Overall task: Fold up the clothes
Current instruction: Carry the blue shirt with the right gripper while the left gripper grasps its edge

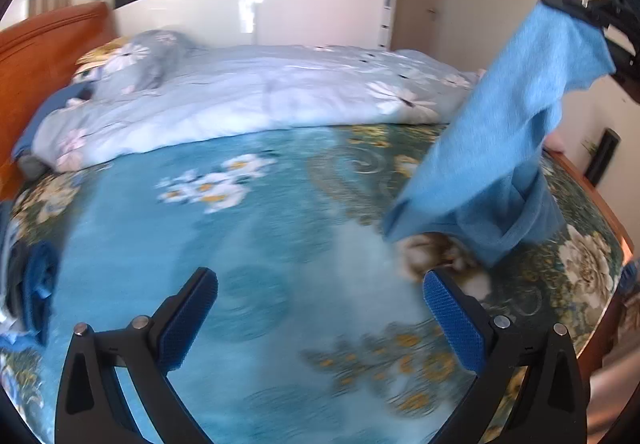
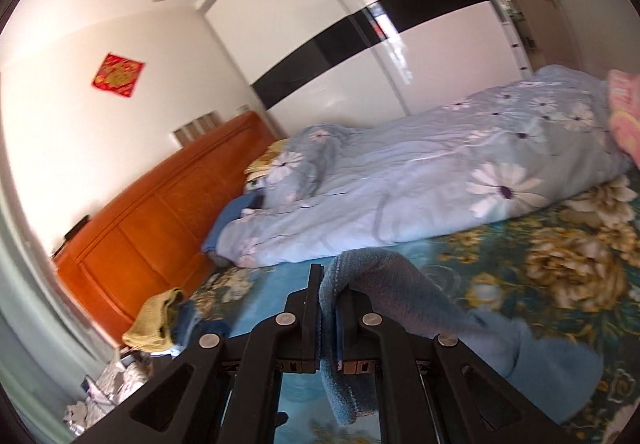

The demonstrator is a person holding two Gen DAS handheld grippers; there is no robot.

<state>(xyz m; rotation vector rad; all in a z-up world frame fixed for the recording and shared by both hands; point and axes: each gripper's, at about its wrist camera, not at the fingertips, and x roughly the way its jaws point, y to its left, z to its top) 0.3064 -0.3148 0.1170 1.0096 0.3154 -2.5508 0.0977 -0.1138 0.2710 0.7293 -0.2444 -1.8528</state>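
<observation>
Cloth [image 1: 500,148], a light blue knit garment, hung rumpled from the right gripper [image 2: 328,308], whose fingers pinched its upper edge, lower folds brushing the floral bedspread [image 1: 224,244]. The left gripper [image 1: 320,308] hovered spread wide, just beside it.

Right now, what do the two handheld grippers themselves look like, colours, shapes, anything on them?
The left gripper is black plastic, with angled, cut-out arms, silver round pivot pins, and textured blue pads on its fingers. The right gripper has the same black frame with triangular cut-outs and silver pins; its fingers are flat black plates. No cables or sleeves show.
</observation>
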